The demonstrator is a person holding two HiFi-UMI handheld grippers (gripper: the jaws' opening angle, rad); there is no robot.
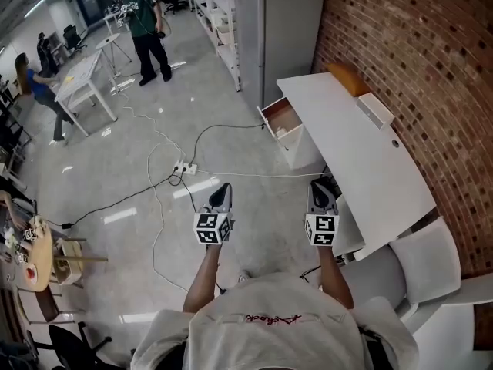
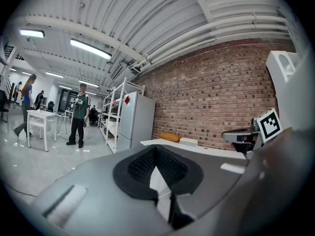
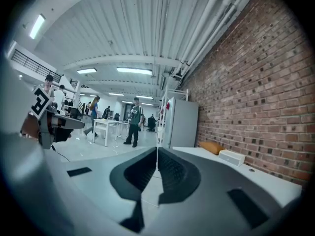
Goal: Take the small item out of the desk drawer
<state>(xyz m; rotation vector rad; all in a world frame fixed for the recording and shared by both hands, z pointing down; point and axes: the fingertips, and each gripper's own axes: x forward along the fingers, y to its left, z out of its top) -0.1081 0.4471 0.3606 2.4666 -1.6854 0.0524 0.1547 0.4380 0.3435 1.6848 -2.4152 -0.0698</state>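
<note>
The open desk drawer with a brown wooden interior [image 1: 280, 116] projects from the left edge of the white tabletop [image 1: 362, 156], just above centre in the head view. A pale shape occupies the drawer's lower end; it is too small to confirm as the small item, and no other content can be made out. The tabletop runs diagonally from upper centre to lower right along the red brick wall [image 1: 431, 68]. On its upper end rest an orange rounded cushion-like object [image 1: 348, 77] and, just below it, a white rectangular box [image 1: 375, 110]. A tall grey metal cabinet [image 1: 285, 21] stands above the drawer. The right claw [image 1: 322, 185] [image 3: 157, 150] is at lower centre beside the tabletop's left edge, well apart from the drawer; its jaws are together with nothing between them. The left claw [image 1: 222, 189] [image 2: 156, 149] is level with it to the left, over the grey floor [image 1: 154, 129]; its jaws are also together and hold nothing. A white chair [image 1: 420, 260] is at lower right. Black and white cables with a white power strip [image 1: 185, 168] lie on the floor left of centre. A standing person in a green top [image 1: 146, 25] is at upper left.
</note>
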